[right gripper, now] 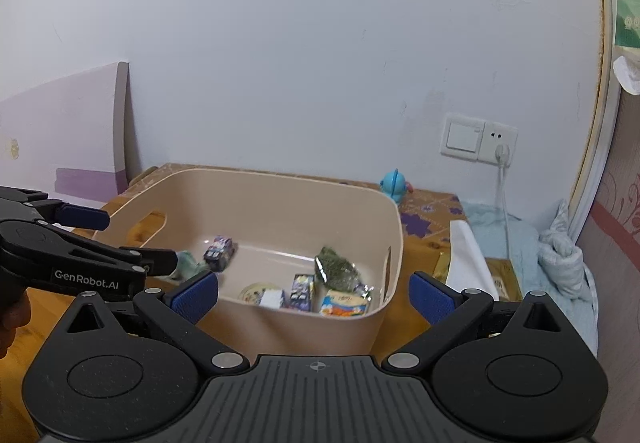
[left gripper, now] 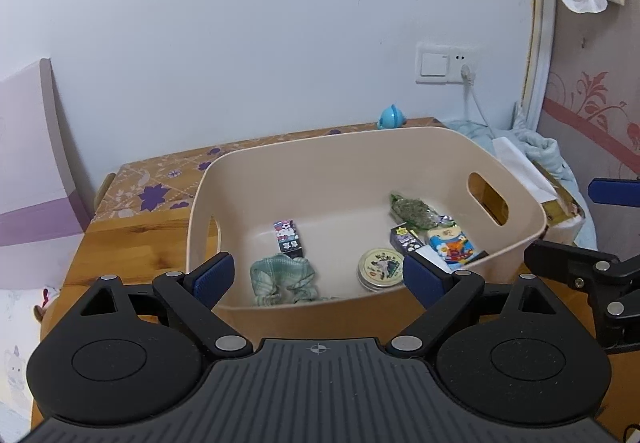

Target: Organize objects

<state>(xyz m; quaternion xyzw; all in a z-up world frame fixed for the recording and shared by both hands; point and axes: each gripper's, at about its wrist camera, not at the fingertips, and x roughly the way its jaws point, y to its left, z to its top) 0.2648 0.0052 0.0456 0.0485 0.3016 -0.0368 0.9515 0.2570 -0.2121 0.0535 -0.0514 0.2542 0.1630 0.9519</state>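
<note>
We see a wooden desk (left gripper: 120,243) w/ a purple-flower mat at its far side, against a pale wall w/ a switch and socket (left gripper: 446,63). On the desk sits a beige bin (left gripper: 340,163) holding a green cloth (left gripper: 282,277), a round tin (left gripper: 380,267) and small packets. Left hand-held gripper (left gripper: 318,277) and right hand-held gripper (right gripper: 314,297) both gape wide, empty, at the bin's near rim. Bedding lies to the right.
</note>
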